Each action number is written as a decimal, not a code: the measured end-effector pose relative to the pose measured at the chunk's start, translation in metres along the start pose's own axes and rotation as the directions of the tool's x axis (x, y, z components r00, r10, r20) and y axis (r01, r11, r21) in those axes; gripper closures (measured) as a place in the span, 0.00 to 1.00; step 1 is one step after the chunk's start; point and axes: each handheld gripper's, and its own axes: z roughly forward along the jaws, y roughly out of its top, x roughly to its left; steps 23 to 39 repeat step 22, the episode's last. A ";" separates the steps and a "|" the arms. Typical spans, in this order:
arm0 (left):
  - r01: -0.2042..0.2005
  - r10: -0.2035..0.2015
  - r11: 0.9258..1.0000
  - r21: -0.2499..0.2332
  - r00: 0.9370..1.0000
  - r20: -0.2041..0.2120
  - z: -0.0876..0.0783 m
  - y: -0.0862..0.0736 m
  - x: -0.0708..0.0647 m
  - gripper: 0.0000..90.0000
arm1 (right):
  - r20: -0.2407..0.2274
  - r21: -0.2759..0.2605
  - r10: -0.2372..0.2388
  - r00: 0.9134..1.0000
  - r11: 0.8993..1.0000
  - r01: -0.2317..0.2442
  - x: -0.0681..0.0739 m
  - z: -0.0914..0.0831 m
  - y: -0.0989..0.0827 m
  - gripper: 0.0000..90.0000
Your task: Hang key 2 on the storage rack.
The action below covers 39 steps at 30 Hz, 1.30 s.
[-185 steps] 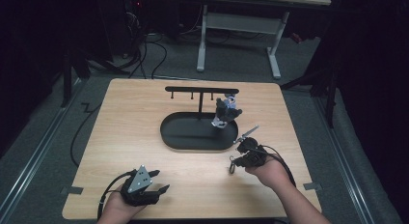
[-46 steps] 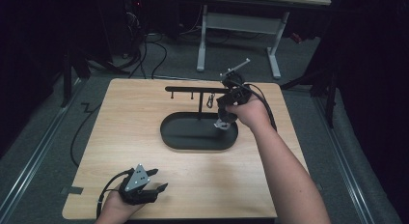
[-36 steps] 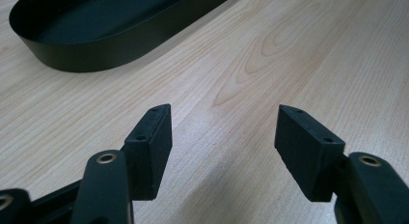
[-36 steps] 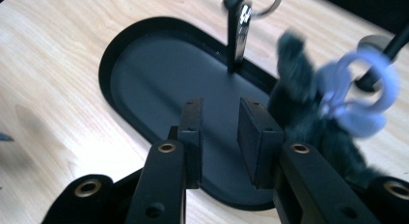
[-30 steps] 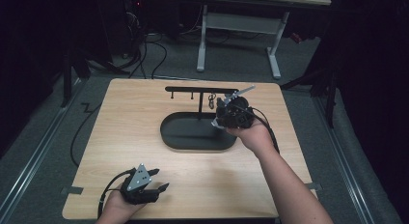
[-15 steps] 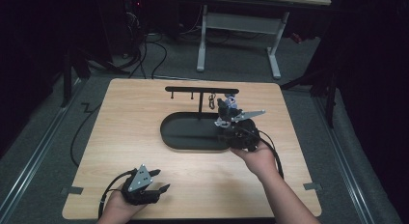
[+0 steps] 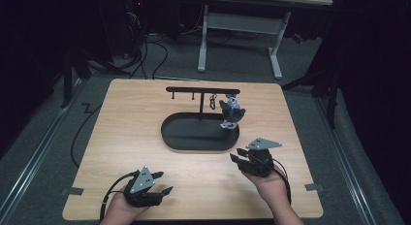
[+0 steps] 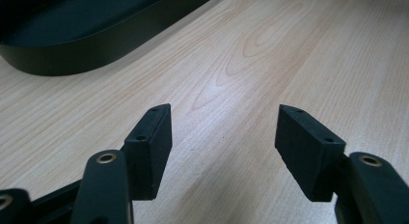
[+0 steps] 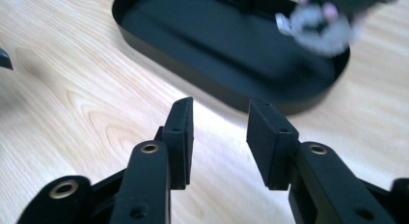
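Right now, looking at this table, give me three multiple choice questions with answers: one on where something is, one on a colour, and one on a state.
1. Where does the small toy figure hang?
A. At the right end of the stand's bar, over the tray
B. On the bare table by the left gripper
C. Between the right gripper's jaws

2. What colour is the oval tray?
A. White
B. Black
C. Red

3. How is the right gripper?
A. Shut on the figure
B. Shut on the tray's rim
C. Open, nothing between the jaws

Answers: 1 A, the high view shows it hanging there. 2 B, it is black in each view. 3 C, the right gripper view shows bare wood between its jaws.
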 end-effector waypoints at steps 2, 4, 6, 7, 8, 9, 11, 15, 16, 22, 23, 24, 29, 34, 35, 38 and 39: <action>0.002 -0.002 1.000 -0.001 1.000 0.001 0.000 0.000 -0.001 0.43 | 0.008 -0.016 0.018 1.000 1.000 -0.018 -0.003 -0.003 -0.013 0.67; 0.005 -0.005 1.000 -0.003 1.000 0.002 0.000 0.000 0.000 0.43 | 0.012 -0.022 0.038 0.999 0.999 -0.038 -0.006 -0.005 -0.025 0.66; 0.009 -0.008 1.000 -0.006 1.000 0.003 0.000 0.000 0.000 0.43 | 0.027 -0.028 0.049 0.998 0.998 -0.049 -0.008 -0.007 -0.037 0.65; 0.011 -0.011 1.000 -0.008 1.000 0.003 0.000 0.000 0.000 0.43 | 0.033 -0.031 0.058 0.998 0.998 -0.057 -0.009 -0.009 -0.043 0.65; 0.015 -0.015 1.000 -0.007 1.000 0.005 -0.001 0.000 0.001 0.43 | 0.039 -0.037 0.066 0.997 0.997 -0.065 -0.011 -0.010 -0.049 0.64; 0.019 -0.019 1.000 -0.011 1.000 0.006 -0.001 0.000 0.001 0.43 | 0.045 -0.041 0.076 0.996 0.996 -0.074 -0.012 -0.012 -0.055 0.62; 0.026 -0.026 1.000 -0.017 1.000 0.007 -0.001 0.000 0.002 0.43 | 0.059 -0.059 0.096 0.994 0.994 -0.093 -0.015 -0.018 -0.068 0.58; 0.096 -0.095 0.994 -0.043 0.995 0.020 0.001 0.000 -0.003 0.43 | 0.096 -0.063 0.128 0.987 0.990 -0.123 -0.019 -0.028 -0.094 0.53; 0.079 -0.079 0.996 -0.034 0.997 0.017 0.000 0.001 -0.003 0.43 | 0.101 -0.059 0.132 0.986 0.990 -0.127 -0.021 -0.029 -0.098 0.52; 0.022 -0.022 1.000 -0.016 1.000 0.002 0.000 0.003 -0.001 0.43 | 0.105 -0.105 0.161 0.981 0.983 -0.150 -0.023 -0.035 -0.098 0.48; 0.022 -0.022 1.000 -0.016 1.000 0.002 0.000 0.003 -0.001 0.43 | 0.105 -0.105 0.161 0.981 0.983 -0.150 -0.023 -0.035 -0.098 0.48; 0.022 -0.022 1.000 -0.016 1.000 0.002 0.000 0.003 -0.001 0.43 | 0.105 -0.105 0.161 0.981 0.983 -0.150 -0.023 -0.035 -0.098 0.48; 0.022 -0.022 1.000 -0.016 1.000 0.002 0.000 0.003 -0.001 0.43 | 0.105 -0.105 0.161 0.981 0.983 -0.150 -0.023 -0.035 -0.098 0.48; 0.022 -0.022 1.000 -0.016 1.000 0.002 0.000 0.003 -0.001 0.43 | 0.105 -0.105 0.161 0.981 0.983 -0.150 -0.023 -0.035 -0.098 0.48; 0.022 -0.022 1.000 -0.016 1.000 0.002 0.000 0.003 -0.001 0.43 | 0.105 -0.105 0.161 0.981 0.983 -0.150 -0.023 -0.035 -0.098 0.48; 0.022 -0.022 1.000 -0.016 1.000 0.002 0.000 0.003 -0.001 0.43 | 0.105 -0.105 0.161 0.981 0.983 -0.150 -0.023 -0.035 -0.098 0.48; 0.022 -0.022 1.000 -0.016 1.000 0.002 0.000 0.003 -0.001 0.43 | 0.105 -0.105 0.161 0.981 0.983 -0.150 -0.023 -0.035 -0.098 0.48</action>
